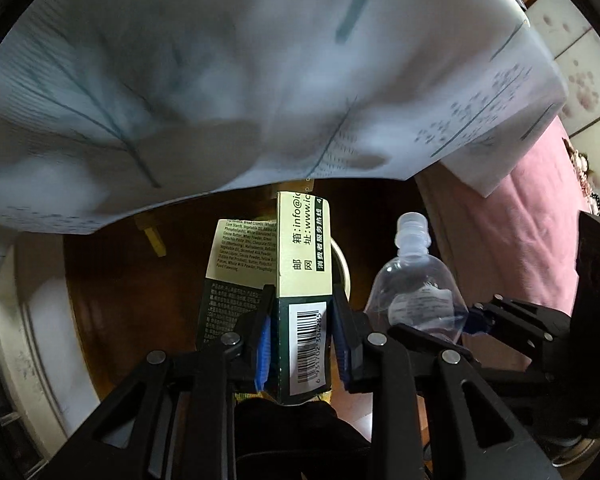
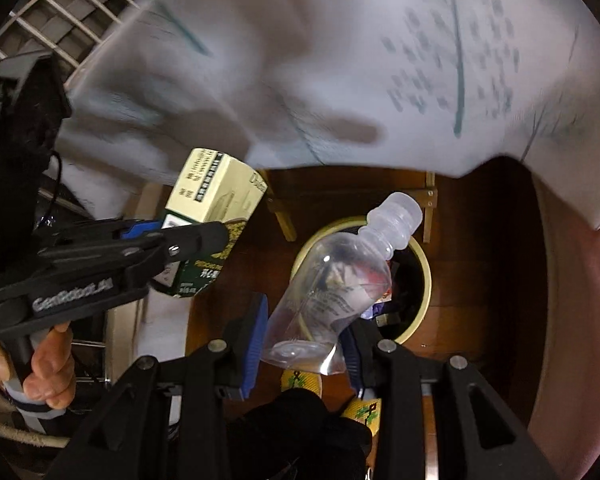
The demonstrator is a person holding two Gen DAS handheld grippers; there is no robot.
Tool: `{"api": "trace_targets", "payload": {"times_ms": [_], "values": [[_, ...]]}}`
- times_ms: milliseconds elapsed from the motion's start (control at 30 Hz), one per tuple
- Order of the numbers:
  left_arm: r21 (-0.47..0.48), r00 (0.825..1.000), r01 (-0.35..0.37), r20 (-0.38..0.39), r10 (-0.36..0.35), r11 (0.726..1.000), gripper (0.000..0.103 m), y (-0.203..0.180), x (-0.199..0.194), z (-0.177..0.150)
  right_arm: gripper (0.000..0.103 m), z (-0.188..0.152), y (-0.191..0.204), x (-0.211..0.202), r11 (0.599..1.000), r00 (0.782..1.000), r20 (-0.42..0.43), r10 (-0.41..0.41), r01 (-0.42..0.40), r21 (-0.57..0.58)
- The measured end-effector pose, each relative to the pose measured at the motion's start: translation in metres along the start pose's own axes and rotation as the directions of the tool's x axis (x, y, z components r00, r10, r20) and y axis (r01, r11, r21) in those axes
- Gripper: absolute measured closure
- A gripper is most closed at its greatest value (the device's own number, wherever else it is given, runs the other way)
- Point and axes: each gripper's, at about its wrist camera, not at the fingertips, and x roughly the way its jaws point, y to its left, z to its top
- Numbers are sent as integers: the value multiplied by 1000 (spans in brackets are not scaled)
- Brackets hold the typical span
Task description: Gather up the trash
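fingers of the left gripper (image 1: 300, 344) are clamped on a green and cream carton (image 1: 305, 280), blue pads pressing both narrow sides just above the barcode. the right gripper (image 2: 302, 340) is closed on the crushed base of a clear plastic bottle (image 2: 340, 280), which leans toward one o'clock with its open neck uppermost; the pad at the bottle's left shows plainly, the other is half hidden behind the plastic. in the right wrist view the left gripper sits at nine o'clock, a hand (image 2: 48, 368) wrapped round its handle, the carton poking up toward eleven o'clock.

the bin (image 2: 420, 296), a round cream-rimmed tub with scraps already inside, stands on the dark wooden floor directly behind the bottle, at about three o'clock of the carton. a pale printed cloth (image 2: 300, 60) hangs over the top half of both views, and a pink cover (image 1: 520, 240) lies at three o'clock.

the step in hand looks like carrying both items to the bin mouth. to do it well, i would bring the bottle squarely over the opening before letting go, since it is light and tilted and may bounce off the rim. the carton sits off to the side of the rim, so it needs shifting across first. release one at a time, low, so neither knocks the other out.
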Motion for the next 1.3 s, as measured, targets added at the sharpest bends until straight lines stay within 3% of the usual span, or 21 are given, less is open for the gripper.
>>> {"api": "trace_targets", "payload": {"times_ms": [200,367,433,500,533,667,967,1300], "values": [[38,1000,-23,6,22,999,77,4,39,-7,66,-3,-30,44,1000,1000,-10,-14,15,24],[42,999,-46,31,45,998,42,3,58,-7,63,0,-35,65,999,999,-20,-30,30,11],[30,998,-60,37,58,998,36,5,59,-7,53,0,-35,68,1000,1000,-11,-29,29,-2],[16,996,-75,39,75,997,21,9,59,-7,41,2,-32,67,999,1000,5,-30,30,-15],[7,995,-91,44,91,996,15,12,58,-7,41,2,-30,66,999,999,16,-34,35,-24],[-15,991,-123,58,123,992,5,22,51,-4,40,4,-30,67,998,998,21,-65,66,-23],[-34,981,-165,102,168,986,5,27,26,-7,40,7,-20,50,998,997,40,-69,69,2],[-52,975,-174,129,180,983,5,19,-35,-10,40,19,4,9,993,992,46,-113,111,39]]}}
